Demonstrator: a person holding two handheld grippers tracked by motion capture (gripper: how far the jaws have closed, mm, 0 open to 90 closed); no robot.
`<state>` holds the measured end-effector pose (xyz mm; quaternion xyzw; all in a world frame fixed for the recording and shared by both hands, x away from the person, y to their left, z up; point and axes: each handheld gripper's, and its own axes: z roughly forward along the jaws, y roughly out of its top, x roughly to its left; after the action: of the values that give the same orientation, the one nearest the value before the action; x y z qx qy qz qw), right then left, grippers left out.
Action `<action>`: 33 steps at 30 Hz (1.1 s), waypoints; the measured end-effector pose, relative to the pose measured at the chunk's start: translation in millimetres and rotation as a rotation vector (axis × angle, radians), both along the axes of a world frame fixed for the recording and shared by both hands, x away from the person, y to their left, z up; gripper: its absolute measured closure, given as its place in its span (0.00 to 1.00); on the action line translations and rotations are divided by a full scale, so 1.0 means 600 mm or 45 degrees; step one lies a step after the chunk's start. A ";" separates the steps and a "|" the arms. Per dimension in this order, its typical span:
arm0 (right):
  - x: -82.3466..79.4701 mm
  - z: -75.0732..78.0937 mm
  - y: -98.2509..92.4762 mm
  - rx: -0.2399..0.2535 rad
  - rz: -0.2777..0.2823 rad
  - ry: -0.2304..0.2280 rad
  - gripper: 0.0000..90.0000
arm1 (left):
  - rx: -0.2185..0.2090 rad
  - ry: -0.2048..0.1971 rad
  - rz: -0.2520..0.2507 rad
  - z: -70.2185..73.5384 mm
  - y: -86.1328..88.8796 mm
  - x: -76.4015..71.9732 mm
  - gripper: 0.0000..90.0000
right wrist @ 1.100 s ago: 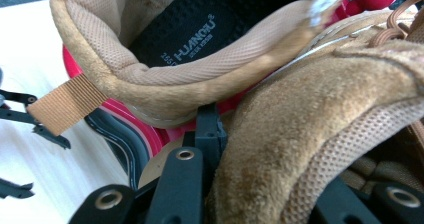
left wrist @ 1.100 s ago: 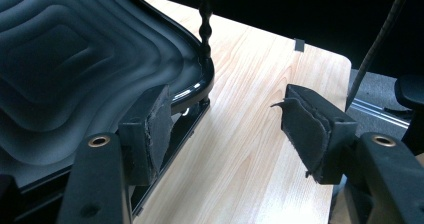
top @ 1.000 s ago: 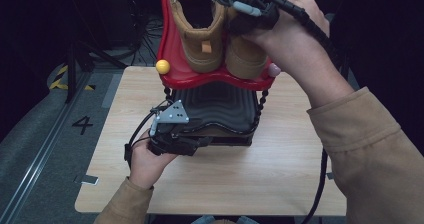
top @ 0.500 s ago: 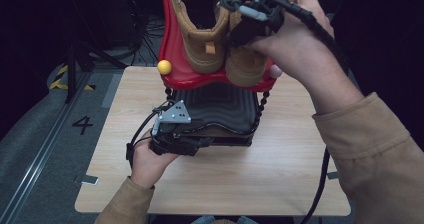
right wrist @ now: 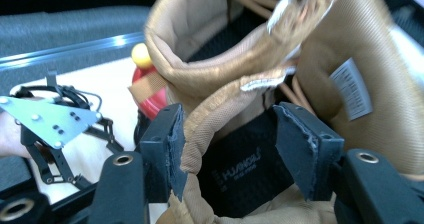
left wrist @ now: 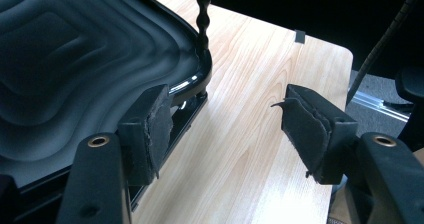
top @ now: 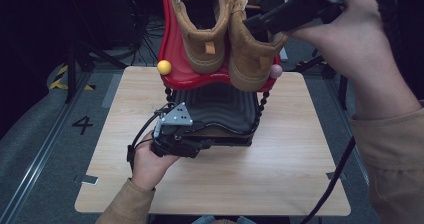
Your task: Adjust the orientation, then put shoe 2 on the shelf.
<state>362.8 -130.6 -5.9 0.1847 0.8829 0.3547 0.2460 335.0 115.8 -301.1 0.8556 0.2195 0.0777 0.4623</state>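
Two tan boots stand side by side on the red top tray [top: 192,76] of a two-level rack, the left boot [top: 200,39] beside the right boot [top: 250,59]. My right gripper [top: 256,21] is held high over the right boot. Its jaws have just been opening and stand open astride that boot's padded collar [right wrist: 210,114], which brushes one pad [right wrist: 172,134] while the other is apart from it. My left gripper [top: 202,144] rests on the table at the front left corner of the black lower tray [top: 220,106]. It is open [left wrist: 227,119], with one pad [left wrist: 150,129] beside the tray's rim.
The rack stands mid-table on a light wooden tabletop [top: 300,149]. A yellow ball [top: 164,67] and a pink ball [top: 276,71] cap the rack's front posts. A cable [top: 335,184] trails off the table's right front. Grey floor with rails lies to the left.
My right gripper has opened and moved up and to the right, letting go of the right boot's collar. The left hand and gripper have stayed put.
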 end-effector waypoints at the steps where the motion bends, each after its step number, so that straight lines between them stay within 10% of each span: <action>1: -0.009 0.002 -0.006 0.033 0.011 -0.022 0.50 | 0.004 0.000 -0.002 0.001 0.001 0.000 0.41; 8: -0.064 -0.003 -0.086 0.258 0.158 -0.051 0.51 | 0.006 -0.004 0.003 0.000 0.004 -0.002 0.41; 16: -0.081 -0.069 -0.171 0.432 0.276 -0.096 0.50 | -0.004 0.009 0.020 0.000 0.005 -0.002 0.41; 33: -0.064 -0.267 -0.204 0.414 0.246 0.017 0.47 | 0.004 0.012 0.024 -0.003 0.005 -0.001 0.41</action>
<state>324.5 -253.2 -166.0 0.1387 0.8292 0.5135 0.1717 334.5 118.9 -303.0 0.8545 0.2296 0.0783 0.4593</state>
